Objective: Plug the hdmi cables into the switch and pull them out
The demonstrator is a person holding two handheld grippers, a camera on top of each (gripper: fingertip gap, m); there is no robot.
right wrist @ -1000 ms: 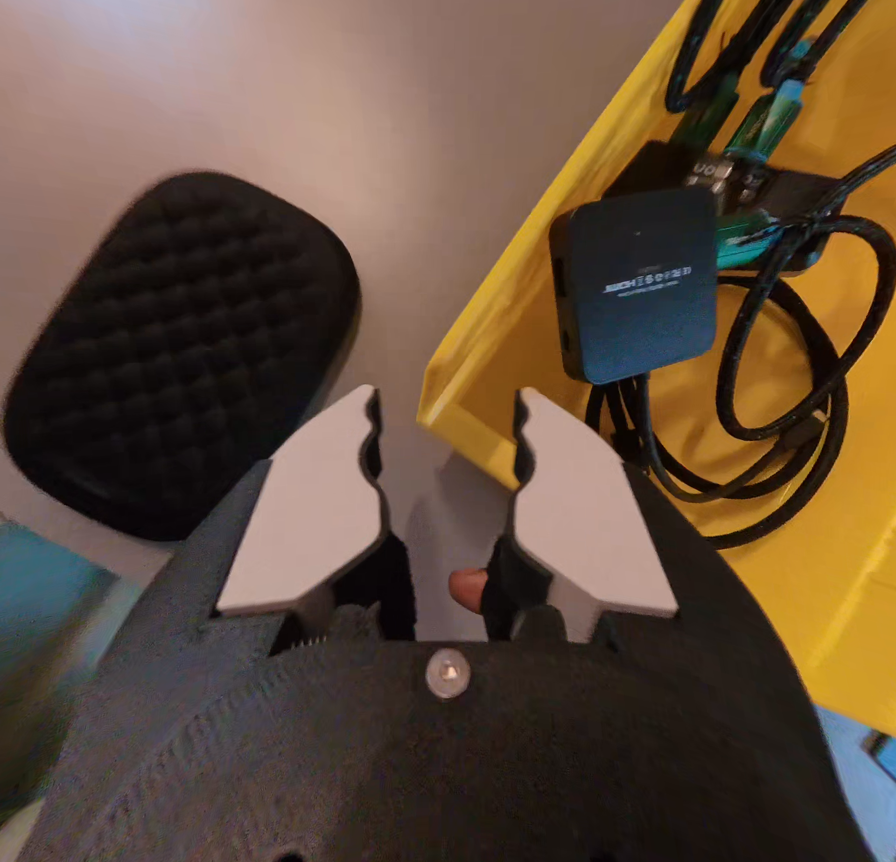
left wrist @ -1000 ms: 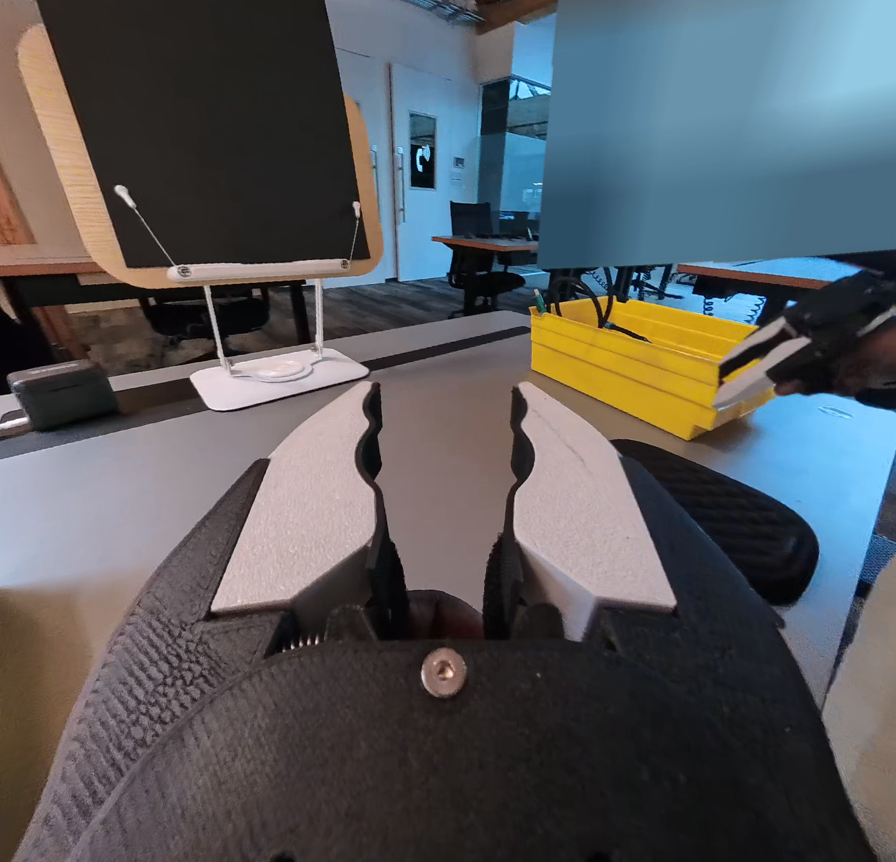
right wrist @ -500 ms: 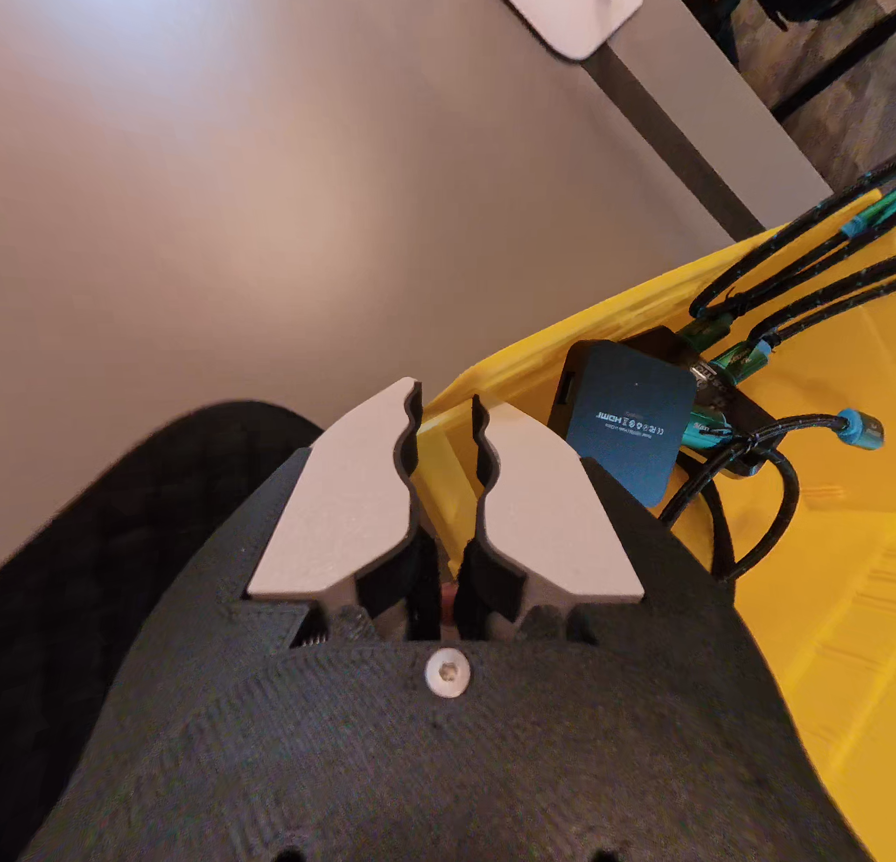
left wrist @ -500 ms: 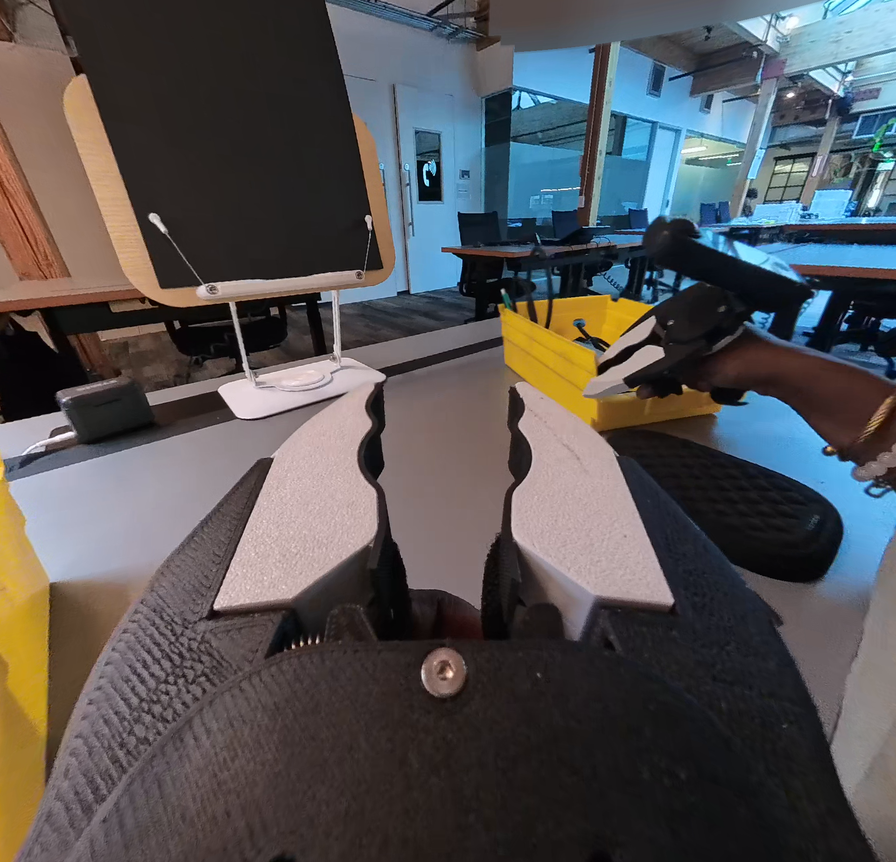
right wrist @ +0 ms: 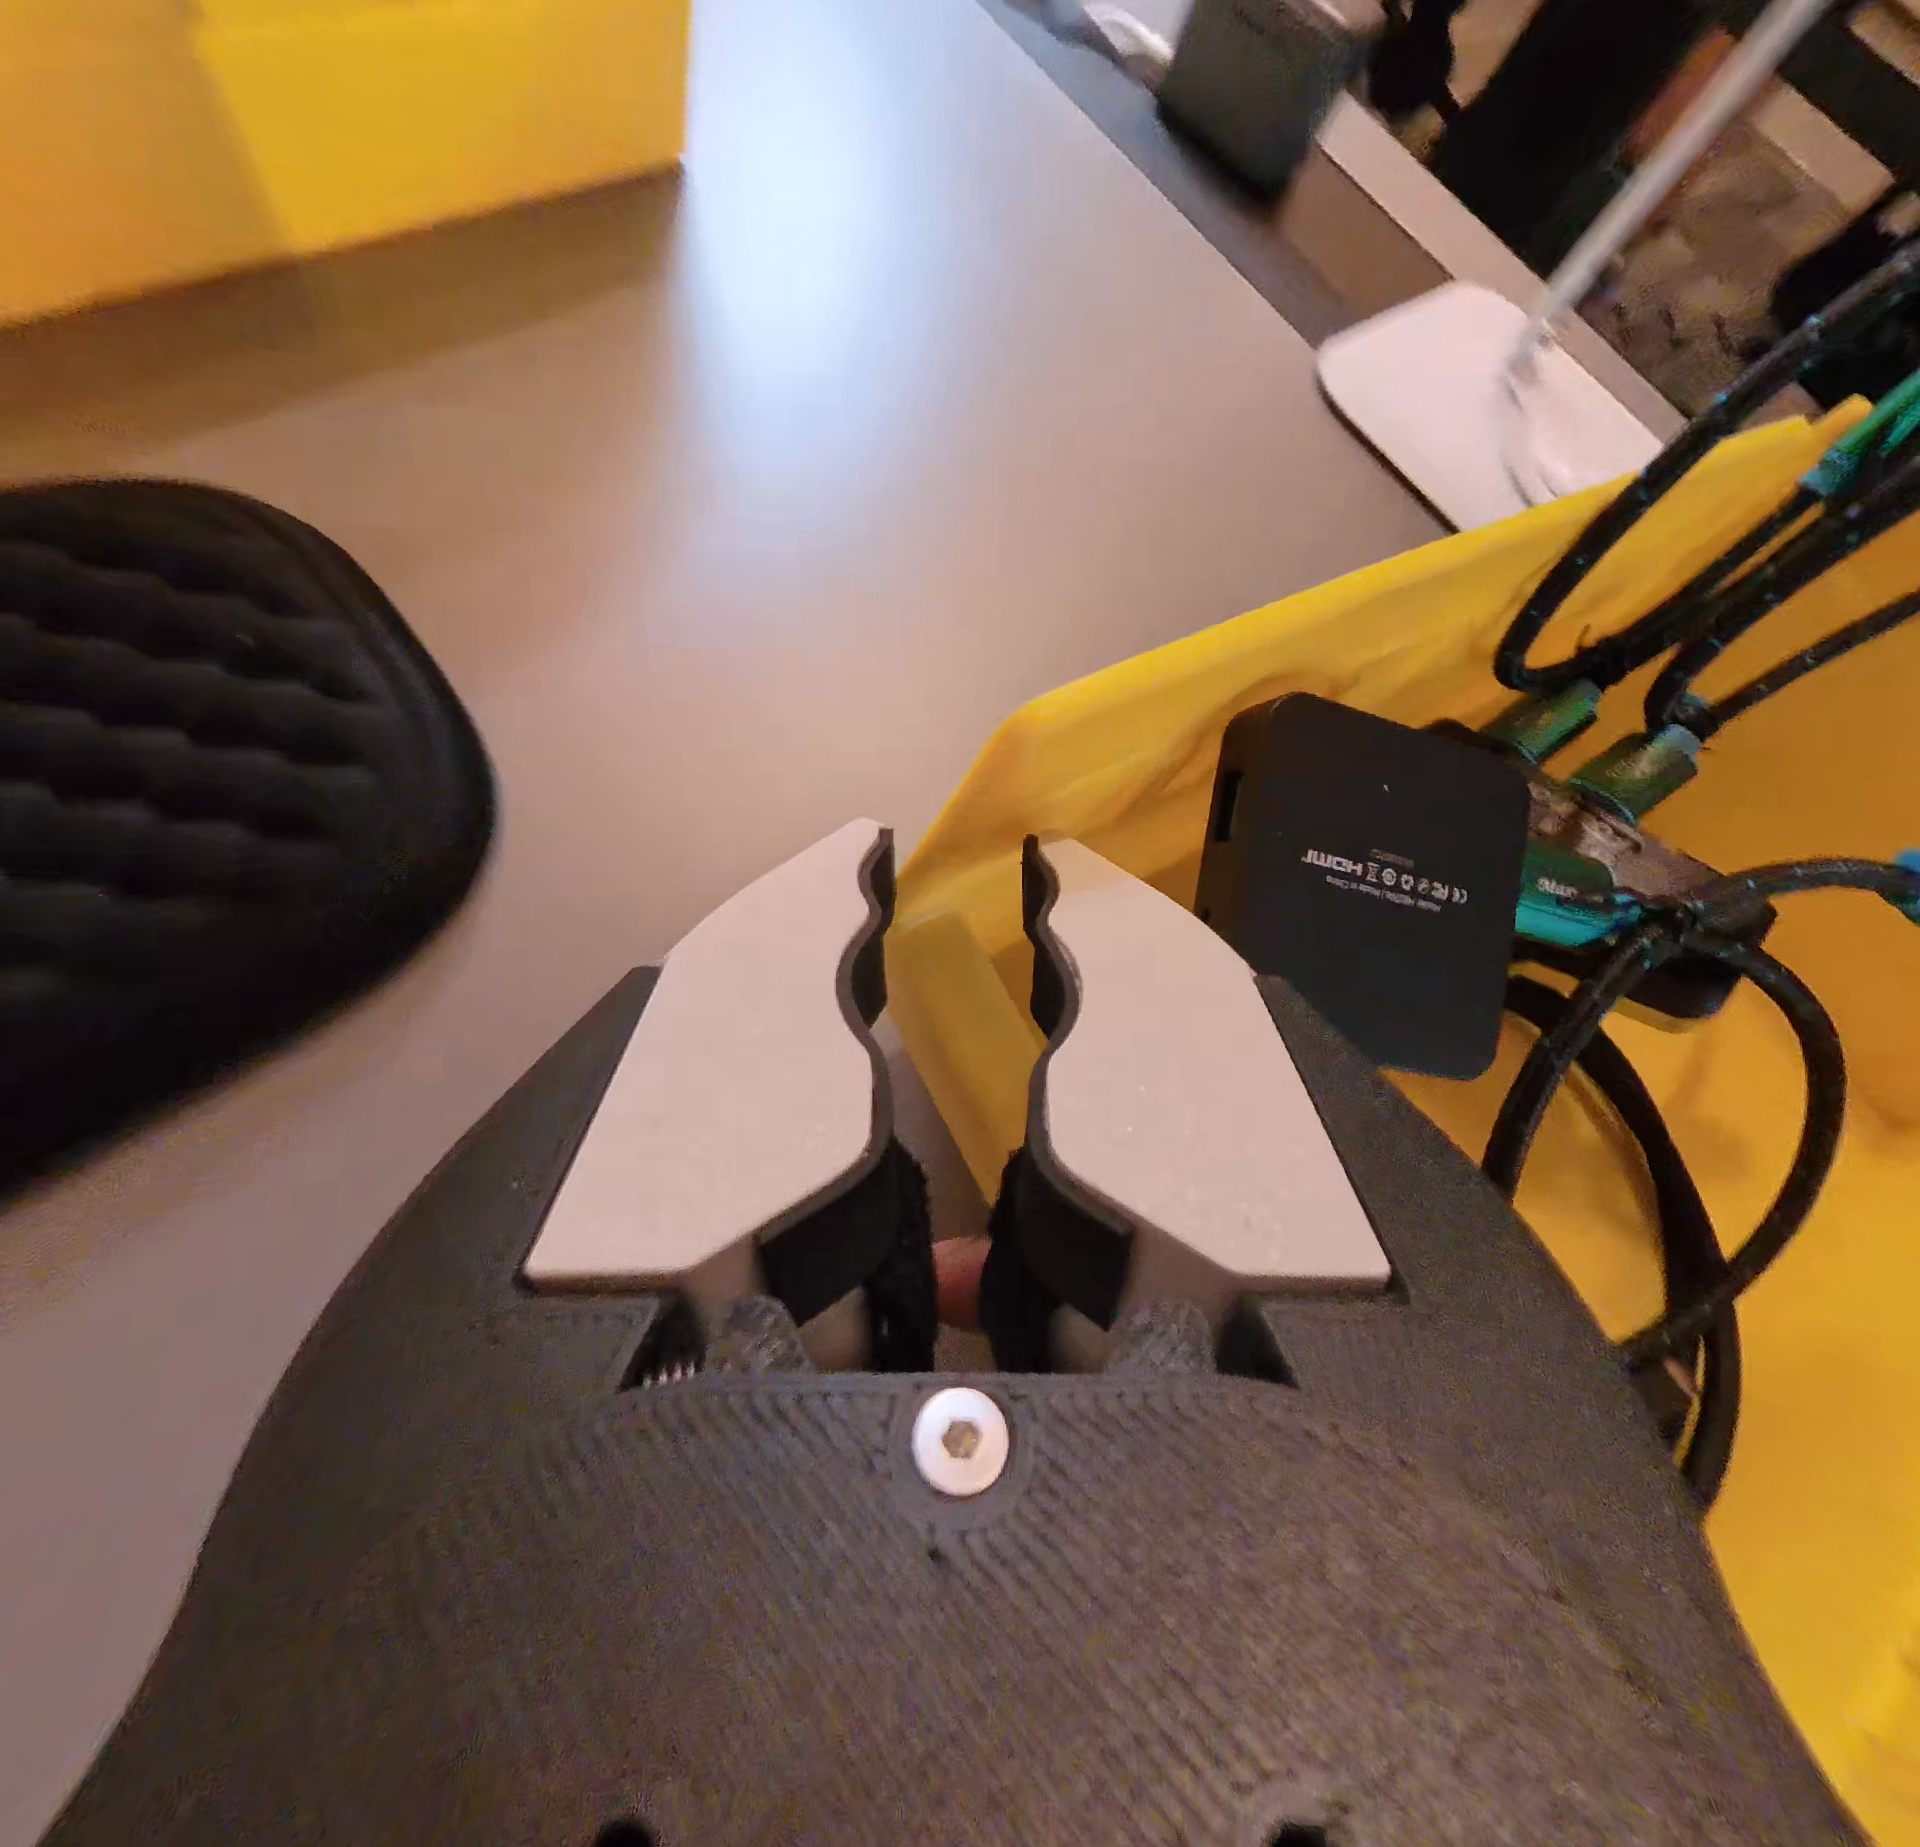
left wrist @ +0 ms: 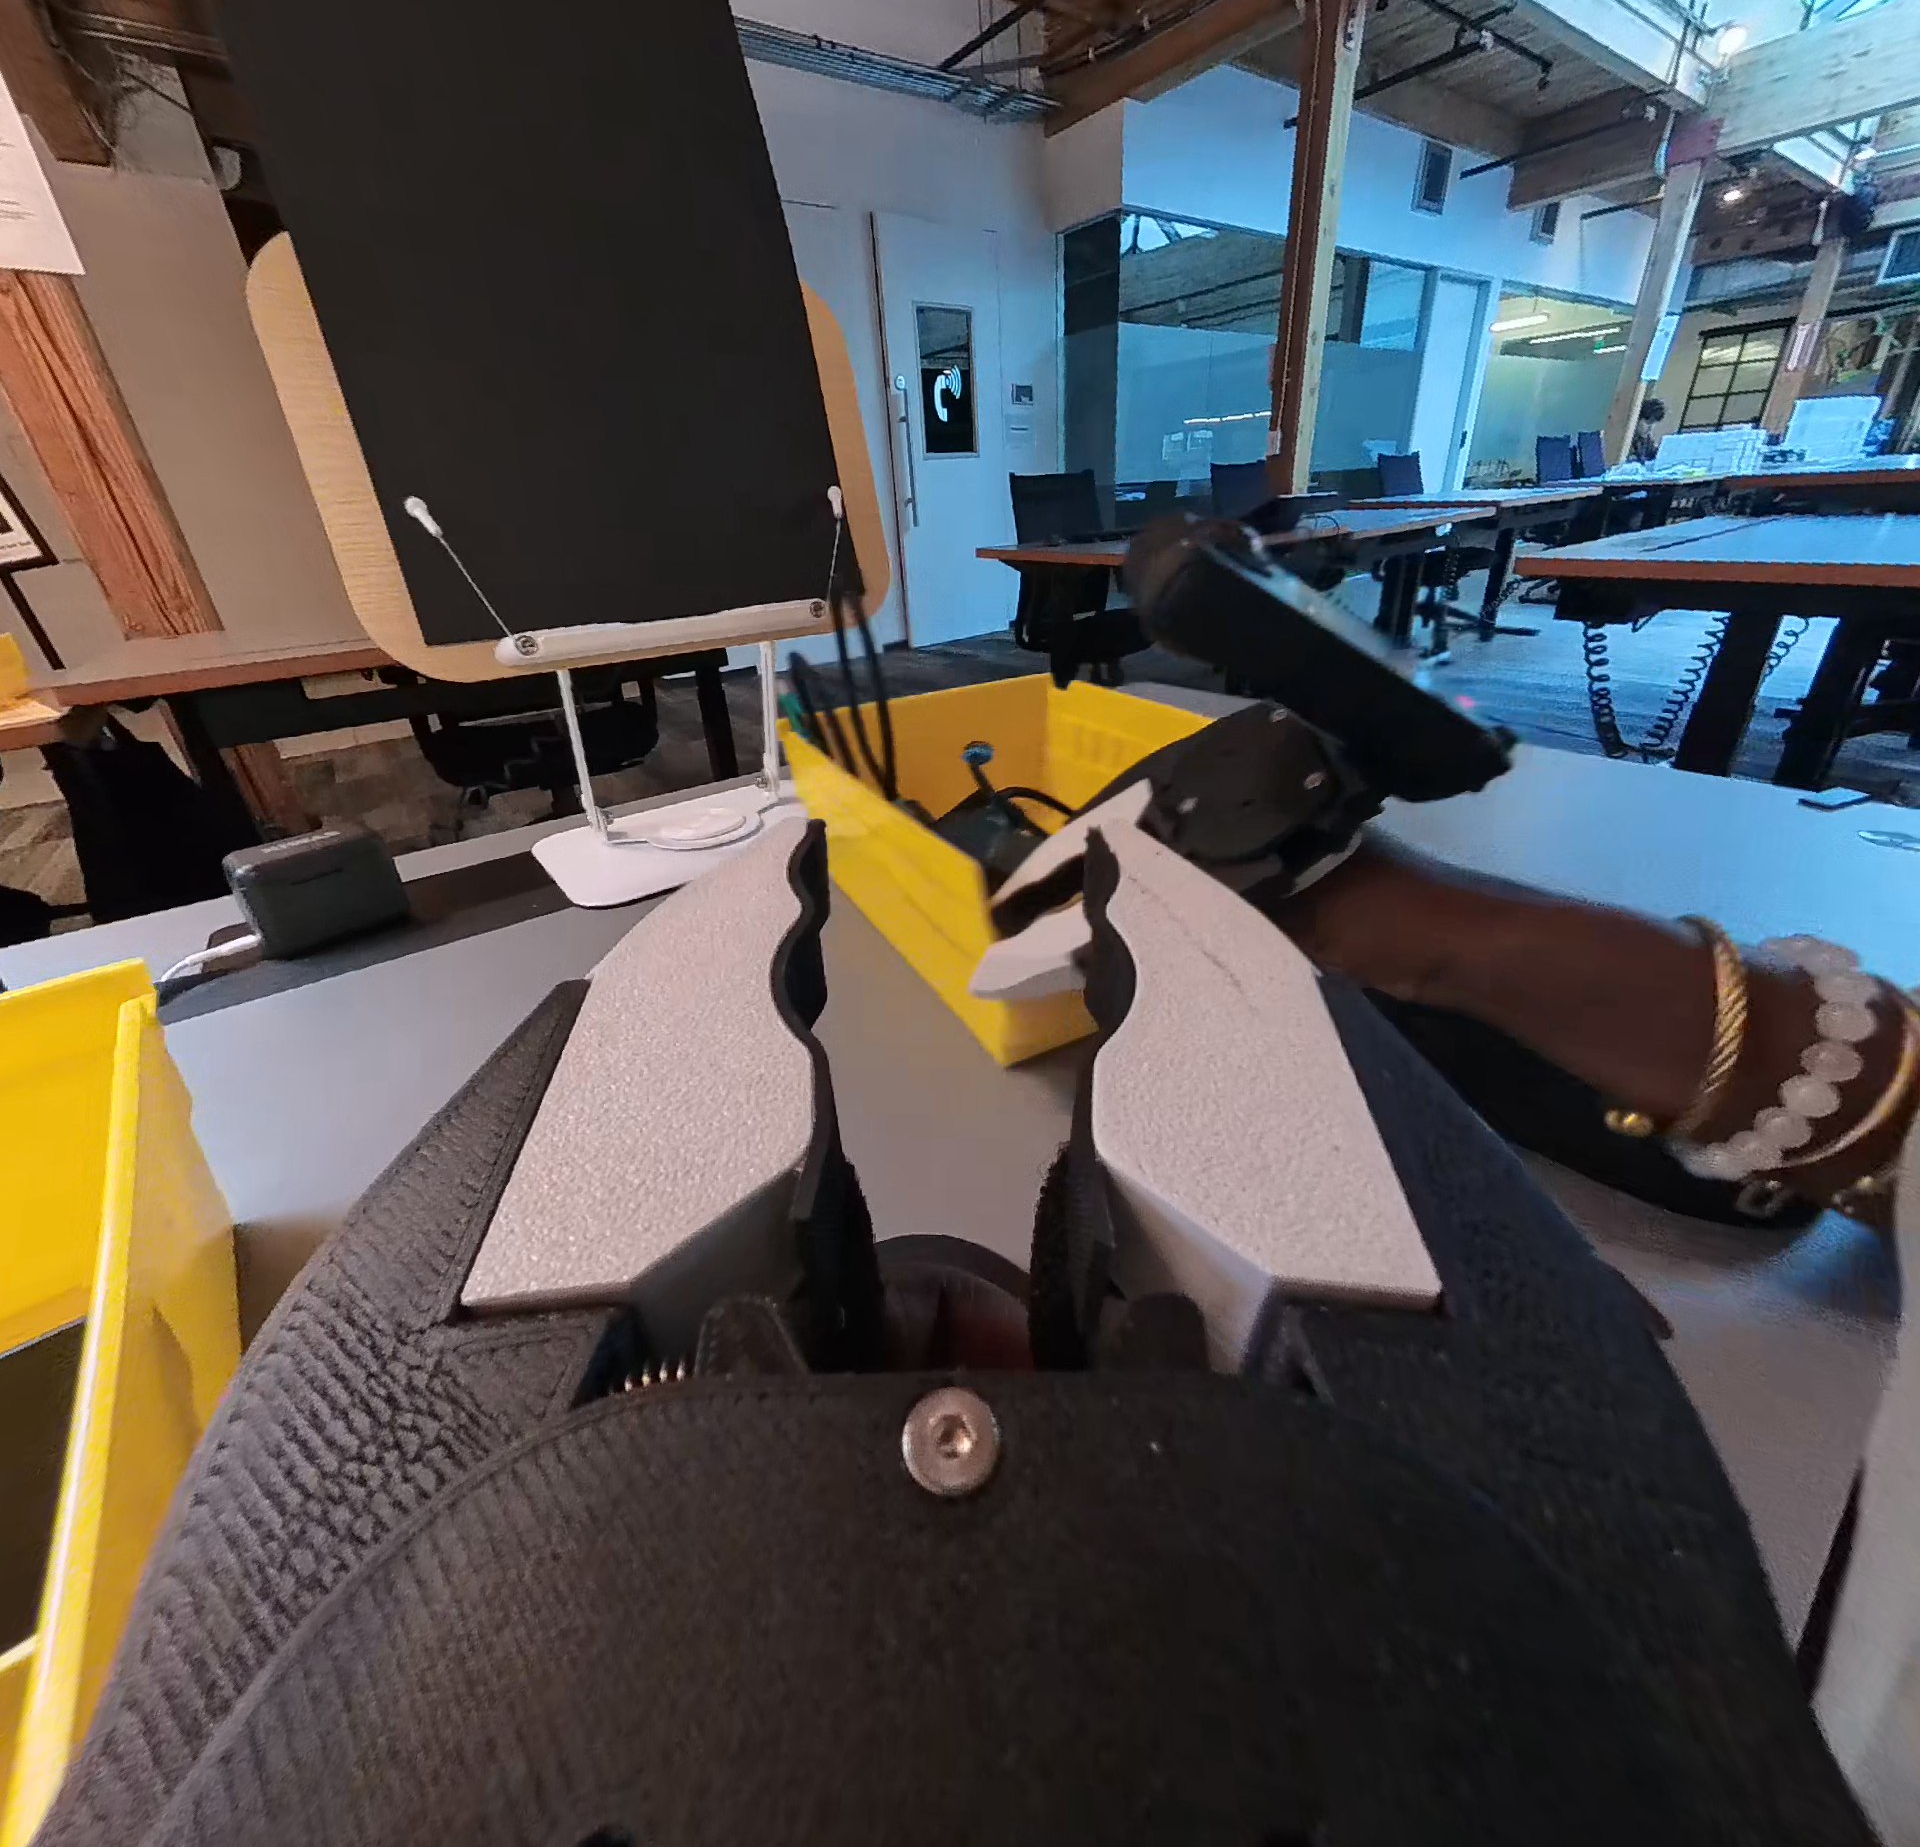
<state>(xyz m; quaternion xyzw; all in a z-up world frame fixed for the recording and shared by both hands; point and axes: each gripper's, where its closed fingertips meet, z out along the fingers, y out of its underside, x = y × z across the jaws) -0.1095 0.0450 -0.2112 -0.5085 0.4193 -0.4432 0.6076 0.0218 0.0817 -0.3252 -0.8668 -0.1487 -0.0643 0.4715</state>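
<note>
A yellow bin [right wrist: 1143, 737] on the grey table holds a black HDMI switch [right wrist: 1361, 883] and black braided cables [right wrist: 1808, 1070]. Green and teal plugs [right wrist: 1600, 821] lie at the switch's far side; whether they sit in its ports is hidden. My right gripper [right wrist: 954, 841] is shut on the bin's near corner wall, left of the switch. In the left wrist view it [left wrist: 1029, 924] shows gripping the bin [left wrist: 914, 883], with cables [left wrist: 862, 717] rising from it. My left gripper [left wrist: 953, 841] is open and empty above the table, just short of the bin.
A black padded wrist rest [right wrist: 208, 758] lies on the table left of the bin. A second yellow bin [left wrist: 104, 1174] stands at the left. A white stand [left wrist: 665, 841] with a black board and a grey box [left wrist: 312, 888] are at the back edge. One gripper's finger ends stand about 20 cm off the other's.
My right gripper closed on the bin's corner wall and has drawn the bin leftward, toward my left gripper. My left gripper stays open; its view has swung slightly.
</note>
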